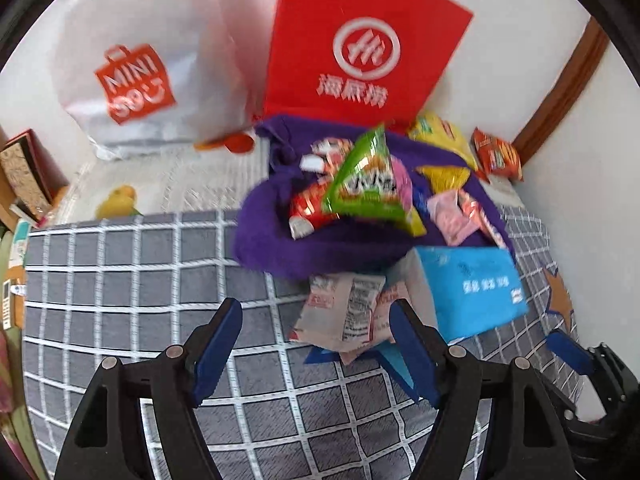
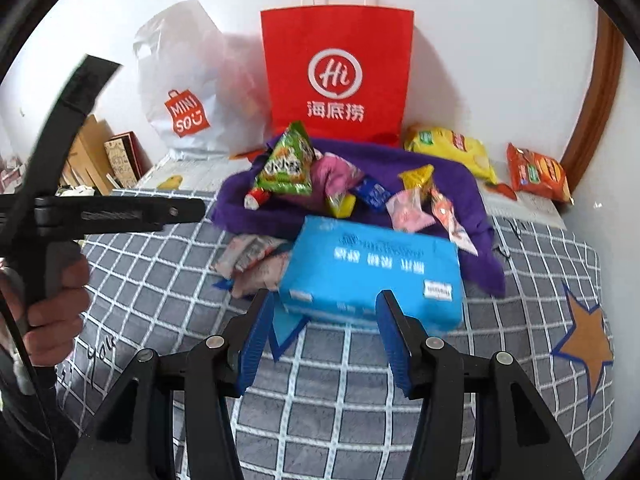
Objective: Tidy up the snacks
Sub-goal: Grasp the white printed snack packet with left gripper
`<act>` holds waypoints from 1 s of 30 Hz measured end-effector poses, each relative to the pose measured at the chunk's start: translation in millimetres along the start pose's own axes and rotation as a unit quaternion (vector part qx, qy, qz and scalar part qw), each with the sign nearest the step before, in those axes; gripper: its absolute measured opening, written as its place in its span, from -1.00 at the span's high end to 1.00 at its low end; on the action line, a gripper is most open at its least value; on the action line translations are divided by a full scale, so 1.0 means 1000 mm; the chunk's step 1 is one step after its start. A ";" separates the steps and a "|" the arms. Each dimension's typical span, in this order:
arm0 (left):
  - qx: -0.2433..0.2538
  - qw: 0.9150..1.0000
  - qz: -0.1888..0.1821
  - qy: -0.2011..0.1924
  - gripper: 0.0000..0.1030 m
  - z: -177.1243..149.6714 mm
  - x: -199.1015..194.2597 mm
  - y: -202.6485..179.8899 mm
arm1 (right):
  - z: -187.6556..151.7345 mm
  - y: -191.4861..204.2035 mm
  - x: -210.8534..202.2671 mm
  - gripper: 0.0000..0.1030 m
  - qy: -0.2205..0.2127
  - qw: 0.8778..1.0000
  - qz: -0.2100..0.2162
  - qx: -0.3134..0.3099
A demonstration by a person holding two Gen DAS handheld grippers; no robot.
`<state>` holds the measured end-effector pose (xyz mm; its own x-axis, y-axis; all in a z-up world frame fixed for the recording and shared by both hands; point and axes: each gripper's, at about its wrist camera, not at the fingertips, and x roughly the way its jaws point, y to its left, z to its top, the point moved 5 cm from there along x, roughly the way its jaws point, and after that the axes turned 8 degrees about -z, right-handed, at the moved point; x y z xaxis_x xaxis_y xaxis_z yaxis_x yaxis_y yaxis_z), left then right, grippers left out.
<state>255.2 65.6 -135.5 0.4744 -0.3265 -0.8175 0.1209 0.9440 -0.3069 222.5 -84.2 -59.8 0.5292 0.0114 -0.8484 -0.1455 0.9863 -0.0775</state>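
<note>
Several snack packets lie heaped on a purple cloth, a green triangular packet on top. Pale packets lie on the checked bedsheet just beyond my left gripper. That gripper is open, with nothing between its blue pads. A blue tissue pack lies in front of the cloth. My right gripper is open, with its tips at the pack's near edge and not pressing on it. A yellow chip bag and an orange-red packet lie at the back right.
A red paper bag and a white plastic shopping bag stand against the wall behind the pile. Boxes and books are stacked at the left. A wooden frame curves along the right. A person's hand holds the left gripper.
</note>
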 end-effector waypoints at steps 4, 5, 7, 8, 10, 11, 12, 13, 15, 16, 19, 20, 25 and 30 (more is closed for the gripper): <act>0.009 1.000 -0.006 0.013 -0.44 -0.005 0.019 -0.006 | -0.014 -0.009 0.003 -0.03 0.011 1.000 0.002 0.010; 0.009 1.000 -0.008 0.015 -0.44 -0.005 0.023 -0.006 | -0.016 -0.013 0.004 -0.03 0.013 1.000 0.000 0.012; 0.006 1.000 -0.012 0.021 -0.44 -0.005 0.032 -0.006 | -0.022 -0.019 0.009 -0.03 0.019 1.000 -0.004 0.017; 0.004 1.000 -0.013 0.024 -0.44 -0.005 0.036 -0.005 | -0.023 -0.022 0.012 -0.03 0.021 1.000 -0.002 0.021; 0.002 0.999 -0.015 0.030 -0.44 -0.005 0.045 -0.004 | -0.027 -0.029 0.019 -0.03 0.028 0.999 0.004 0.033; 0.003 0.999 -0.016 0.032 -0.44 -0.005 0.049 -0.004 | -0.028 -0.032 0.023 -0.03 0.031 0.999 0.004 0.036; 0.003 0.999 -0.016 0.035 -0.44 -0.006 0.054 -0.003 | -0.029 -0.034 0.027 -0.03 0.034 0.999 0.005 0.039; 0.004 0.999 -0.017 0.038 -0.44 -0.006 0.058 -0.003 | -0.029 -0.035 0.030 -0.03 0.036 0.999 0.005 0.039; 0.003 0.999 -0.014 0.046 -0.44 -0.007 0.068 -0.002 | -0.030 -0.037 0.037 -0.03 0.039 0.999 0.002 0.038; 0.001 0.999 -0.015 0.050 -0.44 -0.007 0.072 -0.002 | -0.031 -0.037 0.040 -0.03 0.041 0.999 0.003 0.036; 0.000 0.998 -0.023 0.050 -0.44 -0.008 0.081 -0.003 | -0.031 -0.033 0.046 -0.03 0.044 0.998 0.014 0.033; 0.005 0.999 -0.021 0.045 -0.44 -0.008 0.081 -0.005 | -0.031 -0.031 0.047 -0.03 0.044 0.998 0.018 0.031; 0.012 0.998 -0.043 0.043 0.04 -0.007 0.073 -0.005 | -0.028 -0.012 0.053 -0.03 0.042 0.998 0.039 0.016; -0.033 0.998 -0.039 0.035 0.05 -0.007 0.042 0.026 | -0.021 0.017 0.053 -0.03 0.034 0.998 0.055 -0.010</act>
<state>272.8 75.6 -181.3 0.4036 -0.4043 -0.8208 0.0962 0.9109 -0.4013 230.8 -70.1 -117.3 0.4514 0.1071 -0.8859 -0.2164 0.9763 0.0078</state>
